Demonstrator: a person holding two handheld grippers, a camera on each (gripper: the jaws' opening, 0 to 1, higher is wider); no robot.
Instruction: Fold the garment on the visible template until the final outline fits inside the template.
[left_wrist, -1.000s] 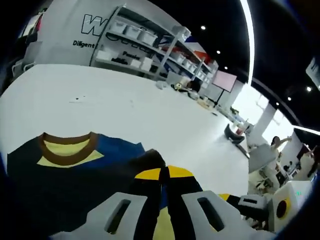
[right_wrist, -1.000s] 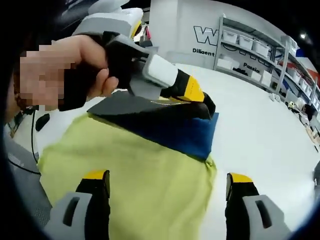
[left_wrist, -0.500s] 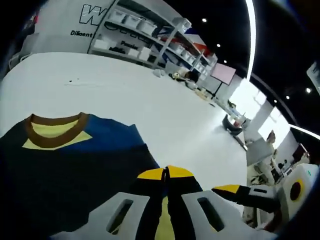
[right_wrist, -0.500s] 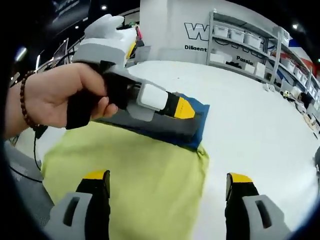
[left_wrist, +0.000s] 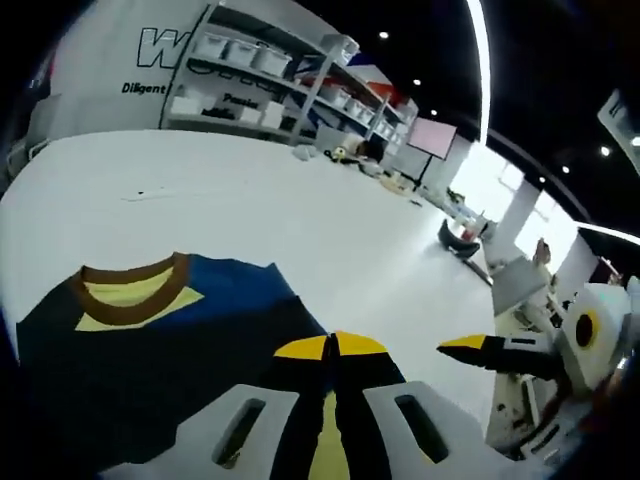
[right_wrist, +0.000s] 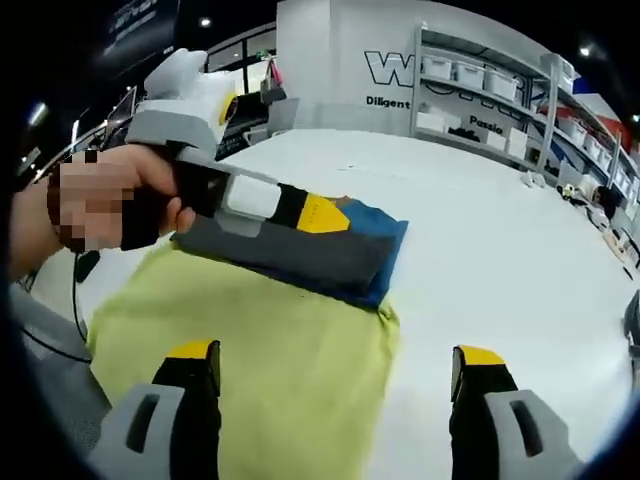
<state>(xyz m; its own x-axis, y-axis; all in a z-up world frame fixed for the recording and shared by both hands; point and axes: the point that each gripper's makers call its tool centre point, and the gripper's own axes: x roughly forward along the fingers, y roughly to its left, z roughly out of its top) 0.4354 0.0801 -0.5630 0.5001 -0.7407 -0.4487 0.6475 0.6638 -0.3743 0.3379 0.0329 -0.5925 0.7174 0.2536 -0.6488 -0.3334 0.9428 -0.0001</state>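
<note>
Folding shirt (right_wrist: 300, 255) | left gripper (left_wrist: 333, 347): jaws pressed together on the fabric edge, laying the dark fold over the yellow-green panel (right_wrist: 250, 370) | right gripper (right_wrist: 335, 375): jaws spread, hovering at 6 o'clock | white table (right_wrist: 500, 260) beneath.

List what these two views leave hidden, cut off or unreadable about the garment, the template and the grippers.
- Template: no outline can be made out on the white table; the yellow-green and navy garment covers that area.
- Garment's near edge: cut off at the bottom of the right gripper view.
- Left gripper: whether fabric lies between its shut tips is unclear in the left gripper view.
- Wall lettering: too small to read.
</note>
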